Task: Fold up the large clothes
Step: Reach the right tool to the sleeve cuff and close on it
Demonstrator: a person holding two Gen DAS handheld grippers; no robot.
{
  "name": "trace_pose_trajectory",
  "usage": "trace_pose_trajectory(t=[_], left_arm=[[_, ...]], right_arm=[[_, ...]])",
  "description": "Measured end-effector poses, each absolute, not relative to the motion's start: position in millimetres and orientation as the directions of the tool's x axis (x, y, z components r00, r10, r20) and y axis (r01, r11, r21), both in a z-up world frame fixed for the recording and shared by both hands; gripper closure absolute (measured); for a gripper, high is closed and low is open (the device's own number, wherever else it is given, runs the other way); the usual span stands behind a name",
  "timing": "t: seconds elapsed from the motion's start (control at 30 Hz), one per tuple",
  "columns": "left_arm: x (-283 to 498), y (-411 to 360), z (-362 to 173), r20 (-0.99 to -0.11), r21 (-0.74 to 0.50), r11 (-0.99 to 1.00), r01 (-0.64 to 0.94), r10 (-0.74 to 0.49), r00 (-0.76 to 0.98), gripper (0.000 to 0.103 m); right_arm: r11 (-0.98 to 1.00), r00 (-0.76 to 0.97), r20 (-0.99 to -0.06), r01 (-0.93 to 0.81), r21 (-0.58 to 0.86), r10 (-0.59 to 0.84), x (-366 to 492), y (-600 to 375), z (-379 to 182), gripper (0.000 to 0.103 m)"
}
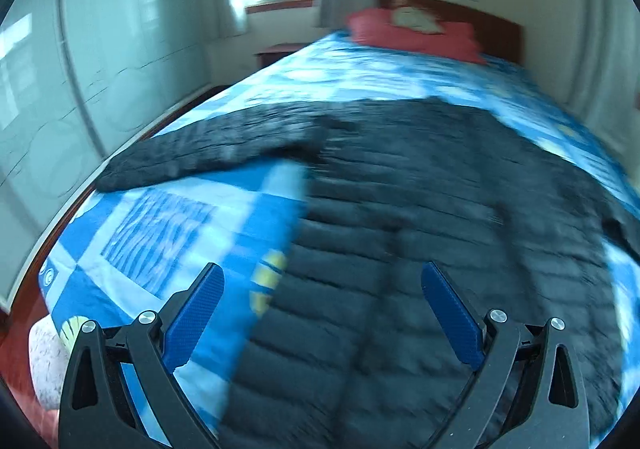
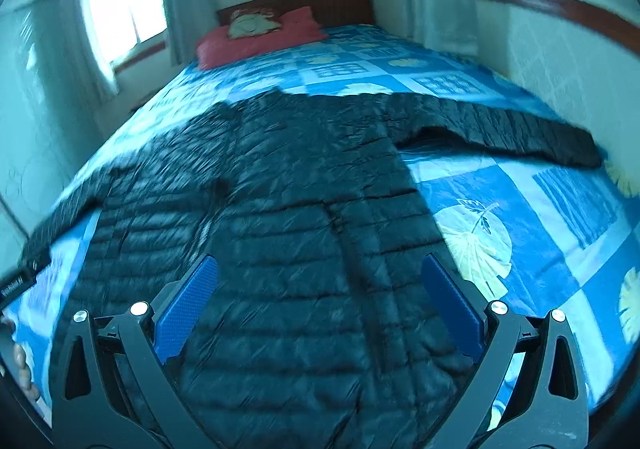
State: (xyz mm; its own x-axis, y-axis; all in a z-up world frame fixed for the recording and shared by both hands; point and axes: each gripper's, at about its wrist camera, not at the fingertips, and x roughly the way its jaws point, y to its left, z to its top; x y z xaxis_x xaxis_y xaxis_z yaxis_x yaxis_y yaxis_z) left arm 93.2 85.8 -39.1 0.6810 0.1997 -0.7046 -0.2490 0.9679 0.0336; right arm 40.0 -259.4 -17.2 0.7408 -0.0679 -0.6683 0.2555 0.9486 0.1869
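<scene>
A large black quilted puffer jacket [image 1: 420,185] lies flat on the bed, front up, zipper down the middle, both sleeves spread out sideways. It also shows in the right wrist view [image 2: 280,189]. Its left sleeve [image 1: 208,153] reaches the bed's left edge; its right sleeve [image 2: 508,133] stretches toward the wall. My left gripper [image 1: 322,291] is open and empty above the jacket's lower left edge. My right gripper [image 2: 320,289] is open and empty above the jacket's lower middle. Both views are motion-blurred.
The bed has a blue patterned cover [image 2: 520,209] and a red pillow [image 2: 260,37] at the headboard. A glass-fronted wardrobe [image 1: 80,69] runs along the left side. A wall [image 2: 560,61] lies close on the right. Windows with curtains stand behind.
</scene>
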Motion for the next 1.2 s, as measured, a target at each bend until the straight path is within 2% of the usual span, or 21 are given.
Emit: trace_pose_trajectory(t=[0.1, 0.13, 0.3, 0.43, 0.73, 0.9, 1.0, 1.2], left_arm=[[123, 135, -62, -0.731, 0.046, 0.927, -0.373, 0.286, 0.619, 0.005], [126, 148, -67, -0.735, 0.046, 0.917, -0.396, 0.3, 0.608, 0.005], [154, 221, -103, -0.759, 0.128, 0.826, -0.549, 0.438, 0.482, 0.005], [161, 256, -125, -0.771, 0.169, 0.769, -0.617, 0.493, 0.403, 0.005], [152, 269, -138, -0.785, 0.053, 0.767, -0.639, 0.428, 0.447, 0.004], [156, 273, -142, -0.779, 0.057, 0.766, -0.64, 0.435, 0.451, 0.004], [156, 271, -142, -0.775, 0.072, 0.765, -0.64, 0.447, 0.447, 0.004], [157, 270, -142, -0.773, 0.079, 0.764, -0.641, 0.452, 0.445, 0.004]], right_arm=[[0.932, 0.726, -0.681, 0.305, 0.194, -0.096, 54, -287, -26, 0.031], [0.922, 0.714, -0.691, 0.334, 0.197, -0.111, 61, -301, -31, 0.032], [0.855, 0.707, -0.687, 0.45, 0.256, -0.167, 78, -364, -43, 0.032], [0.754, 0.709, -0.672, 0.556, 0.349, -0.212, 87, -430, -54, 0.032], [0.481, 0.737, -0.615, 0.662, 0.574, -0.281, 67, -589, -94, 0.032], [0.346, 0.736, -0.59, 0.676, 0.65, -0.331, 50, -664, -120, 0.032], [0.329, 0.77, -0.543, 0.636, 0.699, -0.334, 47, -693, -126, 0.032], [0.358, 0.774, -0.516, 0.63, 0.689, -0.368, 63, -716, -127, 0.031]])
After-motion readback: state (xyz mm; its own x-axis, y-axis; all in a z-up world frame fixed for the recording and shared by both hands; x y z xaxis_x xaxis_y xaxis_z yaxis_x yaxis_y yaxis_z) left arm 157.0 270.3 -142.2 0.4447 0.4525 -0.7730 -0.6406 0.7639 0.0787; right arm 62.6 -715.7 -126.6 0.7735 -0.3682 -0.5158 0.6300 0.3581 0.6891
